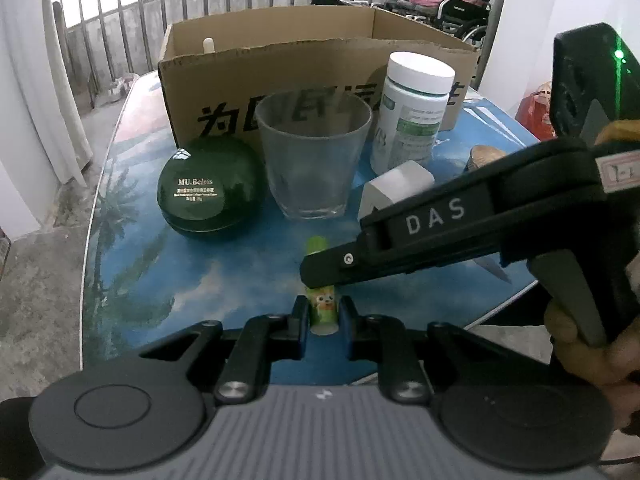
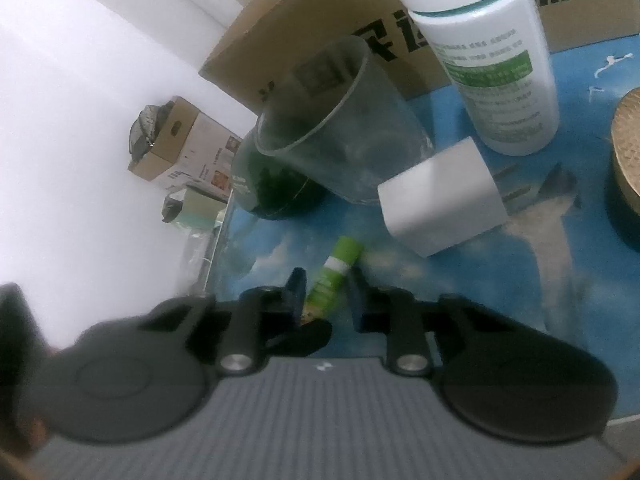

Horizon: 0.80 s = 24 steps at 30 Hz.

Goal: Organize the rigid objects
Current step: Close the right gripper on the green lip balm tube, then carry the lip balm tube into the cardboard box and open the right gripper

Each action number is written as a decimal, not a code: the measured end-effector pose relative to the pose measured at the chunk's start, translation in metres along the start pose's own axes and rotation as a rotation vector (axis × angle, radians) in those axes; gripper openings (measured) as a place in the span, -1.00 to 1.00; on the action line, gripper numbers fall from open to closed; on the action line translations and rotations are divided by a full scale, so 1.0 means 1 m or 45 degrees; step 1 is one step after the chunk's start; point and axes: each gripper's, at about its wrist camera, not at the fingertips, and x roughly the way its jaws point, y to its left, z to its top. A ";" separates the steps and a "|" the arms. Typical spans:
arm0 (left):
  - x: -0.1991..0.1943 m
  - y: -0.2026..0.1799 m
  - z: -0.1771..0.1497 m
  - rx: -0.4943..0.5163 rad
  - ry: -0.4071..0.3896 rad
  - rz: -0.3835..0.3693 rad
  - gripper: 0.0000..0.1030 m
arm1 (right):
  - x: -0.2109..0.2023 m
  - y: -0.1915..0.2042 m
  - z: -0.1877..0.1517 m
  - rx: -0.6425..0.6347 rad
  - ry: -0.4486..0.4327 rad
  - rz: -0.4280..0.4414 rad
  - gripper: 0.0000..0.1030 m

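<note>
Closest to the left wrist camera, the left gripper (image 1: 325, 314) has its two fingers pressed in tight on the lower end of a small green tube (image 1: 321, 304), which looks like a lip balm or glue stick with a cartoon label. The tube points away from the camera, over the blue, sky-printed table (image 1: 136, 280).

The right gripper (image 2: 325, 294), held in a person's hand (image 1: 580, 344), crosses in from the right. Its jaws stand narrow around the tube's upper part. In its own blurred view a slim gap shows beside the right finger, so it does not appear to be clamping.

Beyond the tube stand a dark green round jar (image 1: 210, 188), an empty clear glass (image 1: 314, 156), a white charger block (image 1: 394, 190) and a white bottle with a green label (image 1: 414, 110). Behind them is an open cardboard box (image 1: 280, 68).

Probably the tube is being passed between grippers or its cap pulled. To do this well, the left should hold firm while the right squares up and closes evenly on the cap end. The tube is slim and could twist out.
</note>
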 end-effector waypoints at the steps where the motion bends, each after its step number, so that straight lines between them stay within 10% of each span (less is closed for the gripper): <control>1: -0.002 0.000 0.000 0.000 -0.005 0.002 -0.67 | 0.000 0.000 0.000 0.001 -0.001 0.009 -0.62; 13: -0.055 0.001 0.015 0.021 -0.173 0.032 -0.67 | -0.033 0.035 0.006 -0.127 -0.098 0.078 -0.64; 24: -0.075 -0.003 0.122 0.118 -0.442 -0.039 -0.66 | -0.107 0.082 0.092 -0.375 -0.362 0.069 -0.64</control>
